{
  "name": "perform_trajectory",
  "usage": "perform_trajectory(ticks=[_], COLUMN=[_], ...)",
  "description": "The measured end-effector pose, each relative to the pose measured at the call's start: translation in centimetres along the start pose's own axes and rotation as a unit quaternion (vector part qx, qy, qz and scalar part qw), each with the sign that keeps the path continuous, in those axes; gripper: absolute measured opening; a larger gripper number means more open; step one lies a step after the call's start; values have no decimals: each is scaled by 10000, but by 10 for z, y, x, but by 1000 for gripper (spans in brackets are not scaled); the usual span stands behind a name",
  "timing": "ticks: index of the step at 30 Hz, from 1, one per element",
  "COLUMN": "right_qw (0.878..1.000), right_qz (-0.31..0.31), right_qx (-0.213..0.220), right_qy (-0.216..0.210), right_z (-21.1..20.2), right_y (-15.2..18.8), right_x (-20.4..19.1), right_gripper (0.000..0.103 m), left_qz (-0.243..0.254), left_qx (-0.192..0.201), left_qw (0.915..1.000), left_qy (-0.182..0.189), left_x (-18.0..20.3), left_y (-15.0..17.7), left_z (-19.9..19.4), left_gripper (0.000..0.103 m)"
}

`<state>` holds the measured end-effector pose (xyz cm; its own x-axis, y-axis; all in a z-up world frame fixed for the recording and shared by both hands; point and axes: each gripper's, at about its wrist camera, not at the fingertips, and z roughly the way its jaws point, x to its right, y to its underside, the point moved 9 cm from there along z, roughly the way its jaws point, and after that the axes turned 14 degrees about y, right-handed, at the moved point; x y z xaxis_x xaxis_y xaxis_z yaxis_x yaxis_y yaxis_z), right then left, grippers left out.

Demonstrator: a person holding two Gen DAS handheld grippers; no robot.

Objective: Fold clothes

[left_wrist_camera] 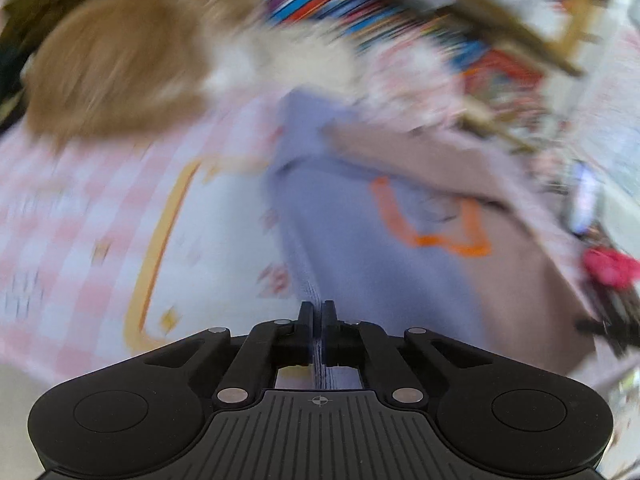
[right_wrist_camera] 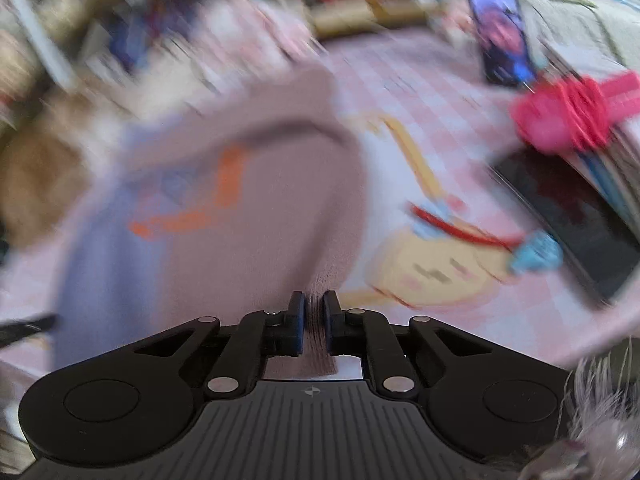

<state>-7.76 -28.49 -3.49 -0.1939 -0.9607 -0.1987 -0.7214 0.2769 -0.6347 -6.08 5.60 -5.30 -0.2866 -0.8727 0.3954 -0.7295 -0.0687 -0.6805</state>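
Closest to the left wrist camera, the left gripper (left_wrist_camera: 318,312) is clenched on a ribbed lavender edge of the garment (left_wrist_camera: 360,240), the fabric pinched thin between its black fingers (left_wrist_camera: 306,320). From the right wrist camera, the right gripper (right_wrist_camera: 314,304) is likewise clamped on cloth, here a dusty mauve-brown ribbed hem squeezed between its blue-faced pads (right_wrist_camera: 298,326).

Both grips are on the same garment (right_wrist_camera: 224,220), which is two-toned: lavender on one side, mauve-brown on the other, with an orange outline printed near the middle. It stretches away from the grippers over the cloth below; a mauve sleeve or fold lies across its far part.

Under it is a pink-and-white checked cloth (left_wrist_camera: 100,208) with a yellow-bordered cartoon print. Both views are smeared by motion. A tan fluffy mass (left_wrist_camera: 120,64) sits at the far left of the left view. On the right of the right view lie a bright pink object (right_wrist_camera: 568,116), a dark flat screen (right_wrist_camera: 576,220) and a lit phone (right_wrist_camera: 502,28). Colourful clutter fills the background.
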Motion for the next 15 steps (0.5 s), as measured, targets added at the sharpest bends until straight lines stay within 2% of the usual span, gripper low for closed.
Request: perform_trajectory(ticks=[1,3,6,7,11,15], right_qw=[9998,9989,9992,9985,9950,9933], right_qz=[88,226,220,238,428,638], right_qx=[85,152,-332,-475,-878,-954], right_qy=[-173,-389,10,103,202,126], right_z=[-4,-9,11,15,26,31], right_y=[-4,-9,-1,2,14,14], right_x=[-2,-4,7,11,23,29], right_gripper=[9,9,9,13,19,20], left_qz=[254,343,-113,-271,-949,-1261], left_qx=[74,-142,-426,-520,-419,-320], left_qw=[9996,9993,9988,9978,9946,9912], left_qy=[86,-23,-234,-305,93,233], left_x=[10,9,-12,-19,-28,-31], left_y=[-5,-3,10,14,23,21], left_z=[-4,1,9,12,7,6], left_gripper=[3,7,15,17,31,32])
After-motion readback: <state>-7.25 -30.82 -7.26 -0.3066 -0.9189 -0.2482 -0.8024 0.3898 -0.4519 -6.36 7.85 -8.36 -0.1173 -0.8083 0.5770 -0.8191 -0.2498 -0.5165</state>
